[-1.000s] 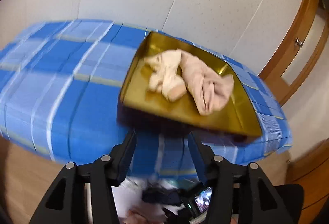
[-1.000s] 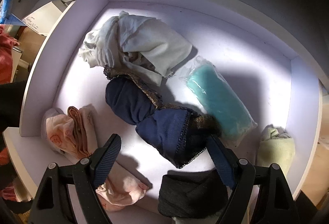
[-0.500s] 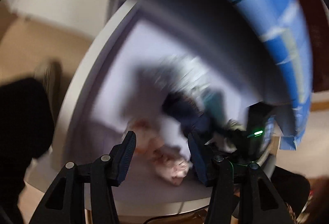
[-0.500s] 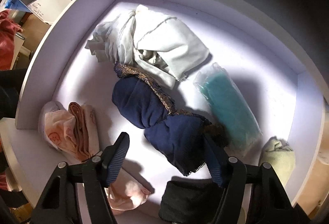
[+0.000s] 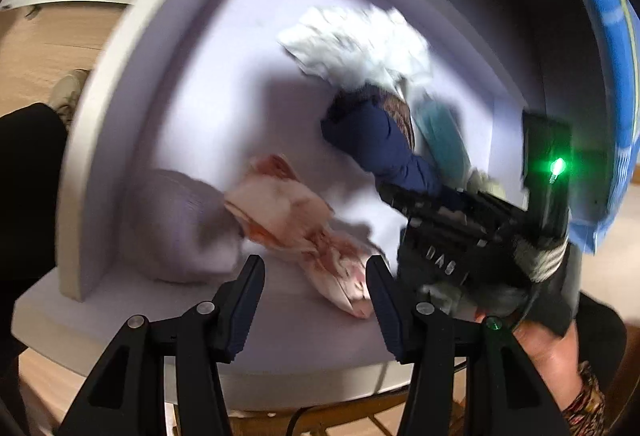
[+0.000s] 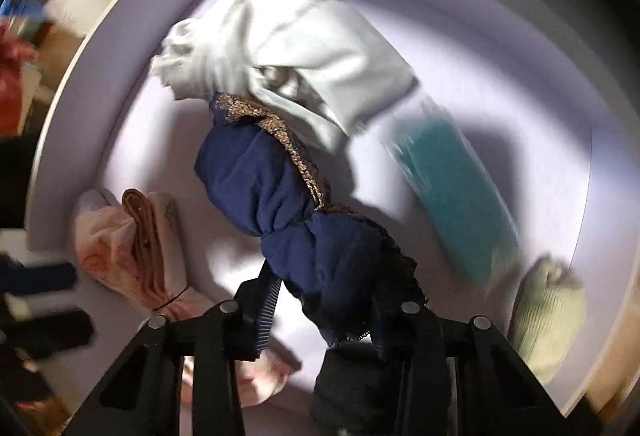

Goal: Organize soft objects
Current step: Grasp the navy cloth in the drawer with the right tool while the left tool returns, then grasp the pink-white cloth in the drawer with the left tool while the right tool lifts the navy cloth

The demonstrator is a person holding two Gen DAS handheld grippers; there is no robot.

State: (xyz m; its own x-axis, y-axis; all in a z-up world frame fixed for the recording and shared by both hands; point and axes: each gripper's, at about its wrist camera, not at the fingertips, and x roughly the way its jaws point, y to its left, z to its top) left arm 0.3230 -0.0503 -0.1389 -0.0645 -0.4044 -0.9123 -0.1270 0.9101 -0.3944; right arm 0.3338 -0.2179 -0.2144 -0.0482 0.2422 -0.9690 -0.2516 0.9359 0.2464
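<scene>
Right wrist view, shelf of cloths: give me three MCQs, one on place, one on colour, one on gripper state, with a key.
1. Where does the teal packet lie from the navy cloth in the right wrist view?
A. to its right
B. to its left
C. under it

2. What colour is the trim along the navy cloth?
A. red
B. gold
C. white

3. How does the right gripper stand?
A. wide open above the shelf
B. shut on the navy cloth
C. shut on the white cloth

Key:
1 A, the packet sits right of the navy roll, apart from it.
2 B, a gold band runs along the roll's edge.
3 B, its jaws have just been closing and the pads now pinch the roll's near end; the white cloth lies further back.
</scene>
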